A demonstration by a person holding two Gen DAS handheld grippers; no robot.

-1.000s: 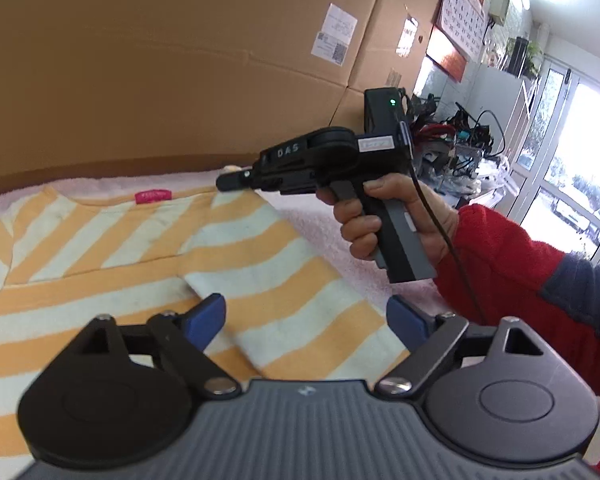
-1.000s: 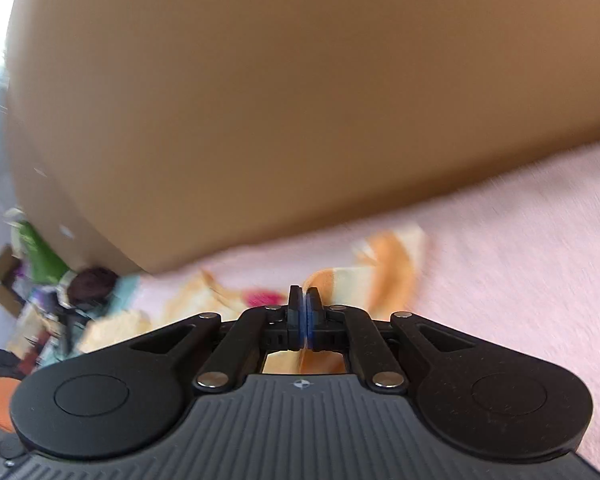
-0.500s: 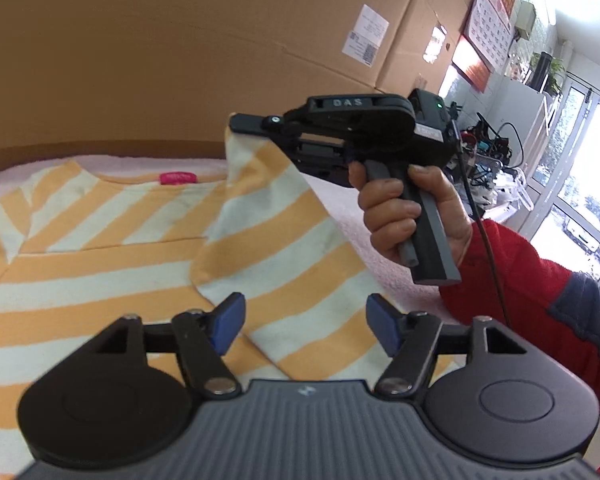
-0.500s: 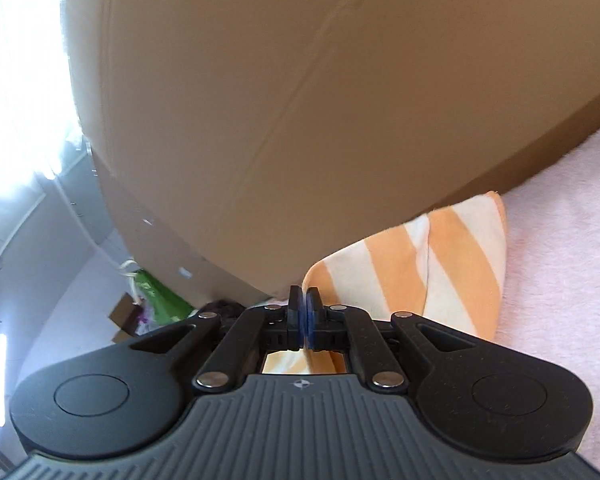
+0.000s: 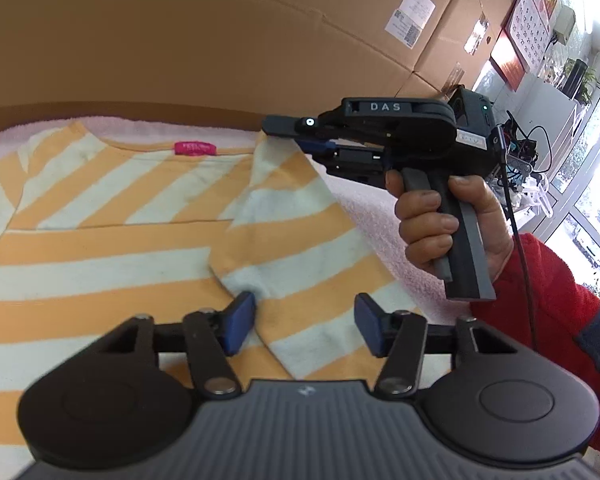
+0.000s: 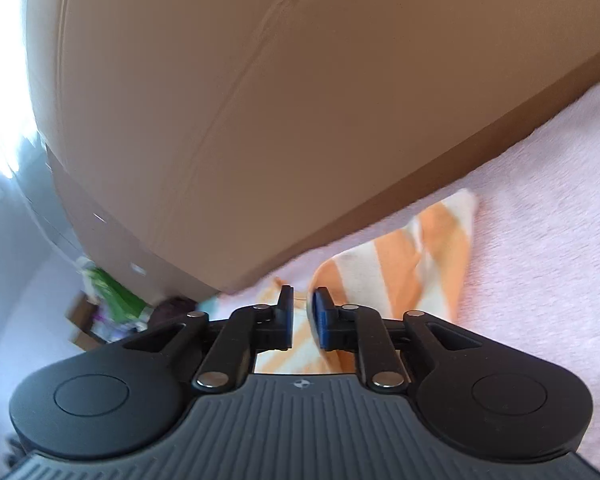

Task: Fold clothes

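1. The shirt (image 5: 112, 264) lay flat on my pink towel (image 5: 364, 216), its sleeve folded inward.
2. My left gripper (image 5: 305, 322) was closing over the sleeve, pads not pressing.
3. At 2 o'clock, my right gripper (image 5: 300, 136) was opening, cloth between its jaws.

Shirt (image 5: 112, 248) is lying flat on towel (image 5: 384, 236), collar tag (image 5: 194, 148) toward cardboard boxes (image 5: 220, 36) standing behind; sleeve (image 5: 284, 216) is lying folded over shirt's right side; wall calendar (image 5: 534, 20) is hanging right of boxes
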